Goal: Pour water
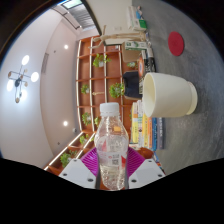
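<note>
A clear plastic water bottle (pixel 112 145) with a white cap and a label stands upright between my gripper's (pixel 112 168) two fingers. Both pink pads (pixel 90 160) press against its sides, so the gripper is shut on it. The view is rolled sideways. A cream-white round cup or bucket (pixel 167 96) lies just beyond the bottle, to the right of its cap, with its opening facing toward the bottle. The bottle's base is hidden below the fingers.
A wooden shelf unit (pixel 100 75) with green plants stands beyond the bottle. Colourful items (pixel 140 125) lie beside the cup. A red round disc (pixel 177 43) sits on the grey surface farther off. Ceiling lights (pixel 22 75) show on the far left.
</note>
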### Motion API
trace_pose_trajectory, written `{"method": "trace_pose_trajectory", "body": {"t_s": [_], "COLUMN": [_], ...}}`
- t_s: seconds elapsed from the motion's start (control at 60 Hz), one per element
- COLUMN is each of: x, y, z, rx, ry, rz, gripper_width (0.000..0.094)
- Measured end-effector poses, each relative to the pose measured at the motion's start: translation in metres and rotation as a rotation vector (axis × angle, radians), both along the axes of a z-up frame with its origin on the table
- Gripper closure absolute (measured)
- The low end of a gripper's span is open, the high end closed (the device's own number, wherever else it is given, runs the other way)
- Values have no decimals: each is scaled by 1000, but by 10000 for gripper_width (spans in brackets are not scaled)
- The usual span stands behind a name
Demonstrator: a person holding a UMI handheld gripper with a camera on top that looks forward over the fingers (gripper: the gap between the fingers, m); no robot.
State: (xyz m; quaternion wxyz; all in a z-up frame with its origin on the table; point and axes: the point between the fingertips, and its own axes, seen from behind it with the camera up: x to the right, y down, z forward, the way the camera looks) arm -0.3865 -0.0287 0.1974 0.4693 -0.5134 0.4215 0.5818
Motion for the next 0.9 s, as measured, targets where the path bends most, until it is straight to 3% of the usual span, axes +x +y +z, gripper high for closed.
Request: {"method": "trace_pose_trajectory", "body": {"t_s": [0.267,0.467,0.783,0.9], "x": [22,40,37,34], "y": [19,24,21,18], "z": [7,13,12,24], "rx": [-52,-37,-61,-57], "ry": [352,681,667,476], "rz": [-12,-19,19,27], "gripper_width": [583,583,582,583]}}
